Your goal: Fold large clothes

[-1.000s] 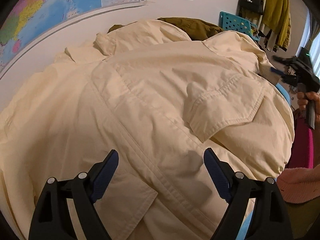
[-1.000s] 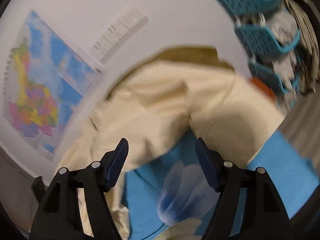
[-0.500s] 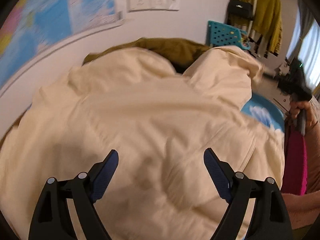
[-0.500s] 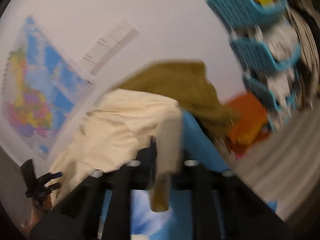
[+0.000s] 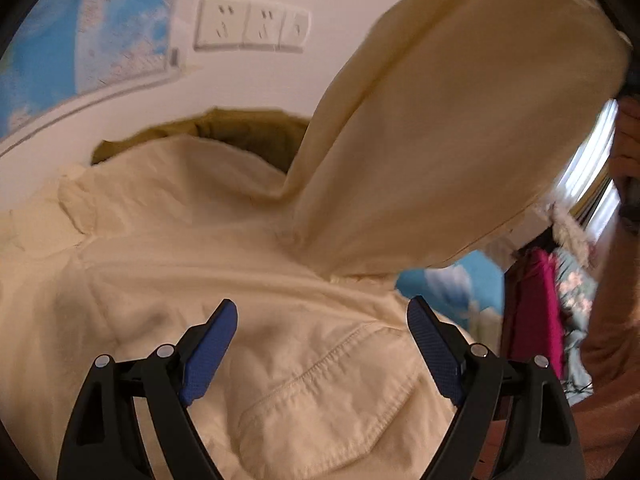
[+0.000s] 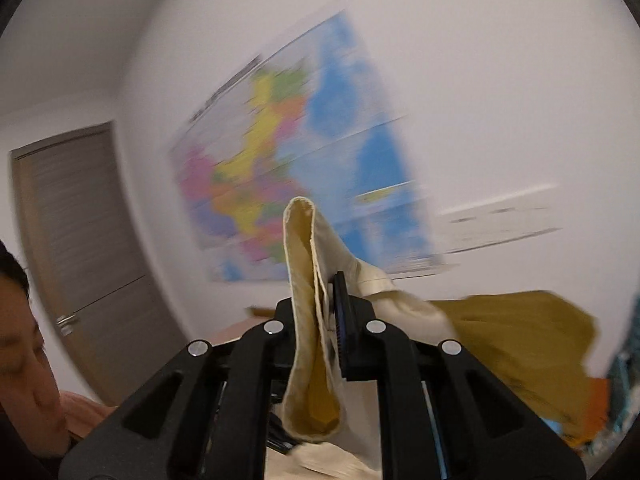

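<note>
In the left wrist view the left gripper (image 5: 322, 346) is hovering with jaws spread and empty over the cream jacket (image 5: 248, 320) on the bed, its sleeve (image 5: 460, 128) rising up to the right; swinging it across the body should fold it cleanly. In the right wrist view the right gripper (image 6: 320, 320), jaws having just been closing, is pinching the cuff (image 6: 306, 280), its long axis running up along the fingers.

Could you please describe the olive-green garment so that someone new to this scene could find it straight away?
Start at the wall map and the white sockets. Directly below the sockets, against the wall, the olive-green garment lies behind the cream jacket. Its dark mustard-olive colour sets it apart from the pale jacket.
</note>
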Tool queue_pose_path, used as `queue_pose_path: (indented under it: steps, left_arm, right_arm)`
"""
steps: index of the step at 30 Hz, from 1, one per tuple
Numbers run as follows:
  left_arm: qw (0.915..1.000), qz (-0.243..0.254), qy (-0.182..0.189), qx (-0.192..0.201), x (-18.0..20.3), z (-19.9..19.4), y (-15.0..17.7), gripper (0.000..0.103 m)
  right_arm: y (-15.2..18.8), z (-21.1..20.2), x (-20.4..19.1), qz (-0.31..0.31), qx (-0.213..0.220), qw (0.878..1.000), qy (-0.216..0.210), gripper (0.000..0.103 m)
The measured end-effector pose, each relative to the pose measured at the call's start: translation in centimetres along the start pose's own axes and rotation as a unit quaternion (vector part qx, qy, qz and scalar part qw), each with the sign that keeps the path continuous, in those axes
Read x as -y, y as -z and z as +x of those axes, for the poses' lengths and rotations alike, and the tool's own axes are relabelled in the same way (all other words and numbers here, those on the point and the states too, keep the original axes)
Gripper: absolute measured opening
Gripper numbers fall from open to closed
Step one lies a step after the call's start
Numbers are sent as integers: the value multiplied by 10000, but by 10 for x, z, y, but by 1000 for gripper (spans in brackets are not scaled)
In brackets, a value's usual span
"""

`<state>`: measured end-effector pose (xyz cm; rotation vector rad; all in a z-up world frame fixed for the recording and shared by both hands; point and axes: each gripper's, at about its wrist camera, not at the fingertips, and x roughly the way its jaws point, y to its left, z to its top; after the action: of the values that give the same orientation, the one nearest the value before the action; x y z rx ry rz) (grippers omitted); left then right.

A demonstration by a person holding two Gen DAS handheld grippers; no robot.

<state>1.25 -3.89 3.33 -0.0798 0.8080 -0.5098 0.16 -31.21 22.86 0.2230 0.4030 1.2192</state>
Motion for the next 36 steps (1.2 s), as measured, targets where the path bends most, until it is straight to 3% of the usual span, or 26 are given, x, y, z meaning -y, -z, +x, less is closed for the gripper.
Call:
queue_pose_path:
  steps: [6,9,15,18,19,20,26,30,32,36]
  left_arm:
    - [9945,-514,-208,893,-45,-91,40,88]
    - [9898,-822,-567,1017,-69,-120,62,88]
    - [9813,-1555,-846,753,-116,-135,99,93]
    - [9768,-1892,-865,510,-133,-127,113,94]
    - [9759,-1948,-888,430,-137,-123,114,94]
    - [9751,-2000,-902,335,-141,-118,114,94]
    - [9749,-2068,-825,15,-155,-95,106,95]
    - [9695,-2303,-813,-179,-170,-82,105,95]
    - [9648,-2462,-876,-299,-175,-76,105,87]
    - [9570,-2611,-1173,-458,-186,-66,98,49]
  right_arm:
    - [21,137,-47,-174,-1161,9886,-942,10]
    - [53,210,-59,-39,-1821,9763,-1168,10]
    - [127,307,-48,317,-2700,9579,-920,10]
    - [159,330,-40,382,-3057,9495,-603,20]
    - [163,333,-38,406,-3161,9461,-575,52]
    - [166,330,-35,414,-3173,9458,-558,70]
    - [138,261,10,437,-2523,9665,-170,68]
    - [126,201,75,748,-2070,9719,840,71]
    - [134,176,114,985,-2041,9612,1571,79]
    - [172,166,173,1668,-2413,9341,2033,80]
